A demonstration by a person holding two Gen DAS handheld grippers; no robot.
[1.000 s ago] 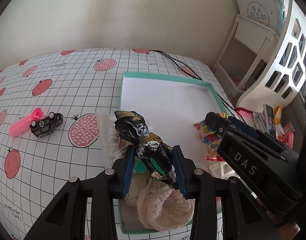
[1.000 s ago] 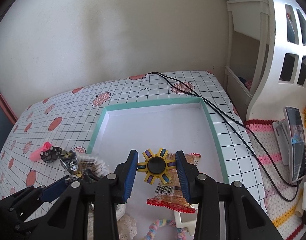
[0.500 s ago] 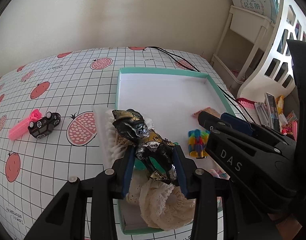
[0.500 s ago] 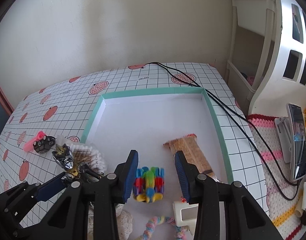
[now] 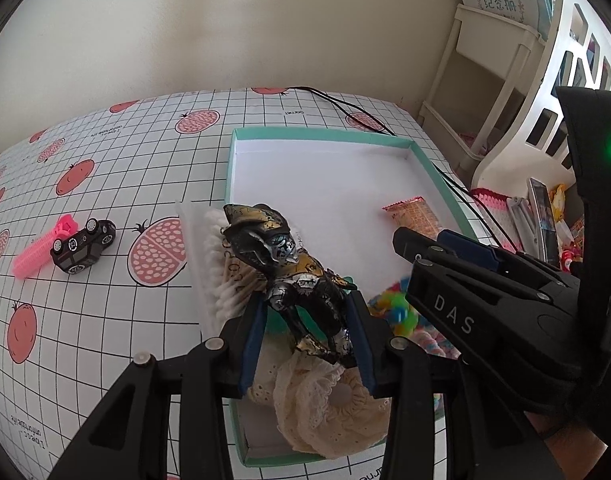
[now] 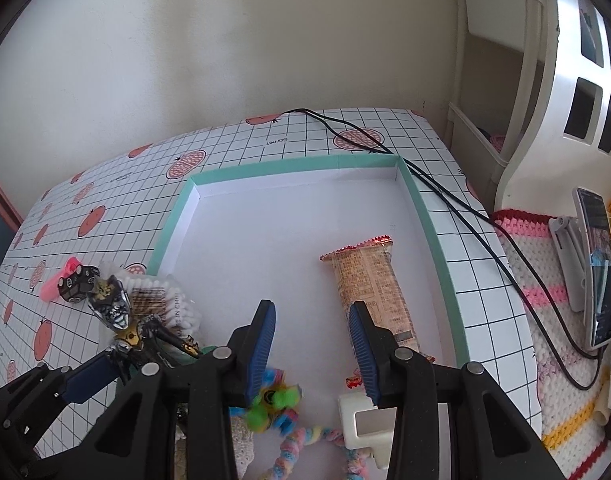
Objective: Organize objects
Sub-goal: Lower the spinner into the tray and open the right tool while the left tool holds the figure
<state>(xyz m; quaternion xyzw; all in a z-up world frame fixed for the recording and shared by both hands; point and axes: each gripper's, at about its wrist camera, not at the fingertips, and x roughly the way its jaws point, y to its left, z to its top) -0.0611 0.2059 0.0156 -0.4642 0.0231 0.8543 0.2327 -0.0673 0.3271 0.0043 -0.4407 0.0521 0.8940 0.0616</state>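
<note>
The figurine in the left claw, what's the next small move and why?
Probably carry the figurine forward over the bare floor of the box and lower it. The left claw grips it above the lace near the box's corner, so releasing here would drop it on clutter.

Both wrist fisheyes look steeply down and forward along their fingers, close above the near end of the teal-rimmed tray (image 5: 429, 164) (image 6: 289, 166), sharing it and the gridded surface (image 5: 117, 160) (image 6: 233, 140).

The multicoloured spinner toy (image 6: 275, 400) is motion-blurred, partly hidden beneath the right tongs (image 6: 311, 354).
</note>
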